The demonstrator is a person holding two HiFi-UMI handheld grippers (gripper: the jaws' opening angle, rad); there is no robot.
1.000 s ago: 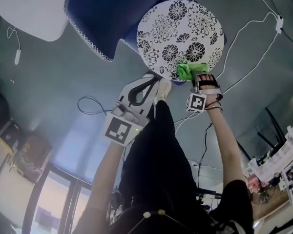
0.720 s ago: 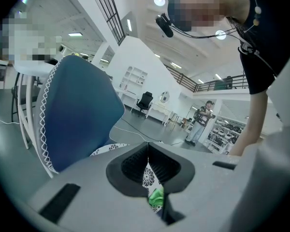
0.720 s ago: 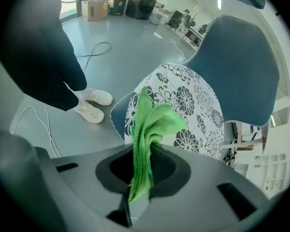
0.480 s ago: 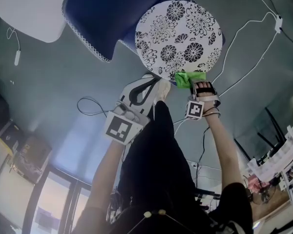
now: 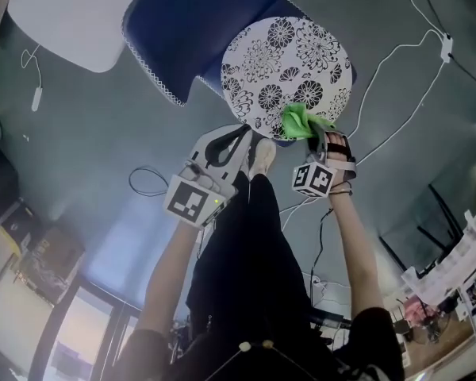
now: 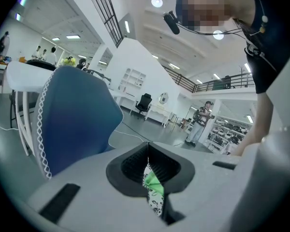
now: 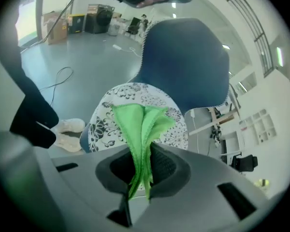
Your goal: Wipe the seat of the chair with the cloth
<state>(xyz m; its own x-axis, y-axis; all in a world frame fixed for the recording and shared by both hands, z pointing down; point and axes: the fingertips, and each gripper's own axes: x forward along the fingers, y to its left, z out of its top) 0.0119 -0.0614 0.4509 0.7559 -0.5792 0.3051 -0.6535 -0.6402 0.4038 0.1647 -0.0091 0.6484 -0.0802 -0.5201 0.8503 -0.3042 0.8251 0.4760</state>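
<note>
1. Right gripper [image 5: 321,141]: jaws closed on the green cloth [image 5: 301,121], which is pinched by a narrow bunch of its folds. In the right gripper view the free part of the cloth [image 7: 141,122] fans upward out of the clamp [image 7: 141,175].
2. Green cloth: sits at the near edge of the round, flower-patterned seat [image 5: 289,62], on the side nearest the person. Whether it presses on the seat or hangs just over it cannot be told.
3. Left gripper [image 5: 239,137]: jaws together with nothing between them [image 6: 152,190], held off the seat beside the person's white shoe [image 5: 262,151]. Only a sliver of seat and cloth shows beyond the slit.
4. Blue chair back [image 5: 190,22]: rises at the far side of the seat and bounds the stroke.
5. Stage (judged): wiping is in hand, and most of the patterned surface lies beyond the cloth.
6. Risk, grip: the hold is on a small bunch, so drag against the seat fabric may pull the cloth out of the jaws.
7. Risk, coverage: a bunched cloth wipes only a thin strip, and the hard jaw tips may scrape the seat if pressed low.
8. Risk, chair: nothing braces the chair, so a firm push could shift it.
</note>
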